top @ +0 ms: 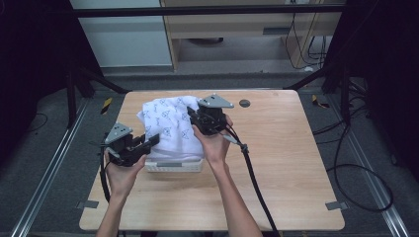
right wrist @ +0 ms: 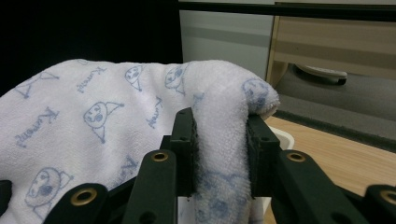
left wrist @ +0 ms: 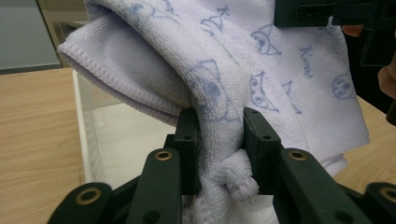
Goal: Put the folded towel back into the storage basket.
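High view: towel [top: 170, 123] draped over white basket [top: 173, 165] on desk [top: 281, 163]. Left gripper view: left claw [left wrist: 219, 140] clamped on bunched towel. Right gripper view: right claw [right wrist: 219, 140] pinching towel fold. Advisable: lower both evenly, centred over basket.

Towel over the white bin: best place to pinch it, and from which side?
Pinch it at the edges, where bunched folds give the jaws bulk. The left gripper holds the towel at its near left corner and the right gripper at its far right edge, so it hangs spread above the white bin.
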`<state>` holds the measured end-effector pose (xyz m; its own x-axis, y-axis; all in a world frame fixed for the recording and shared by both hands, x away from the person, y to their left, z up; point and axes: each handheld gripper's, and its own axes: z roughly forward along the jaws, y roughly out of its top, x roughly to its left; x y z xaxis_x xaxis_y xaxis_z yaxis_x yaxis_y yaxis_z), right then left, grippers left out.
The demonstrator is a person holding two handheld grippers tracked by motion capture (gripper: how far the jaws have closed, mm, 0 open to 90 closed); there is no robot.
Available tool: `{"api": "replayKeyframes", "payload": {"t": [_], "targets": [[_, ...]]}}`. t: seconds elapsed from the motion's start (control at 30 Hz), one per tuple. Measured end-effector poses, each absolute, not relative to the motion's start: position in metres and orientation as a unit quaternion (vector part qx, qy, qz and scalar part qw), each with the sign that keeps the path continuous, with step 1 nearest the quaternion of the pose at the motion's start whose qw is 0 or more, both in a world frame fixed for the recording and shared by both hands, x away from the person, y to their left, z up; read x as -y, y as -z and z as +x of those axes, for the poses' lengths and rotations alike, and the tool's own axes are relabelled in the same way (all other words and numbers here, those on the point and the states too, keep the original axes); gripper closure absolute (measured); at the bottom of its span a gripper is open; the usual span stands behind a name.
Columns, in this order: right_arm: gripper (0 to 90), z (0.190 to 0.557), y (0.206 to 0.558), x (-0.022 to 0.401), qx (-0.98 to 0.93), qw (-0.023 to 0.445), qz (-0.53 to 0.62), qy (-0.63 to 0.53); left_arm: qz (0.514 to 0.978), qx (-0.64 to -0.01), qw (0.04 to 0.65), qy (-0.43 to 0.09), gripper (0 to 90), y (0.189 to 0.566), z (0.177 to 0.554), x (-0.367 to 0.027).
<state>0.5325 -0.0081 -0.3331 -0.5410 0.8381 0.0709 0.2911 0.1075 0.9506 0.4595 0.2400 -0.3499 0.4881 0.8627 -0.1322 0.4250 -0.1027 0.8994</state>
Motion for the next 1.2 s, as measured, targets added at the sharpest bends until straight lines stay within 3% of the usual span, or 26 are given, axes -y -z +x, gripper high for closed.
{"api": "replayKeyframes", "payload": {"t": [1.2], "targets": [[69.1, 0.58, 0.375, -0.021, -0.714, 0.23, 0.418, -0.512, 0.712, -0.486, 0.455, -0.223, 69.3, 0.384, 0.497, -0.258]]}}
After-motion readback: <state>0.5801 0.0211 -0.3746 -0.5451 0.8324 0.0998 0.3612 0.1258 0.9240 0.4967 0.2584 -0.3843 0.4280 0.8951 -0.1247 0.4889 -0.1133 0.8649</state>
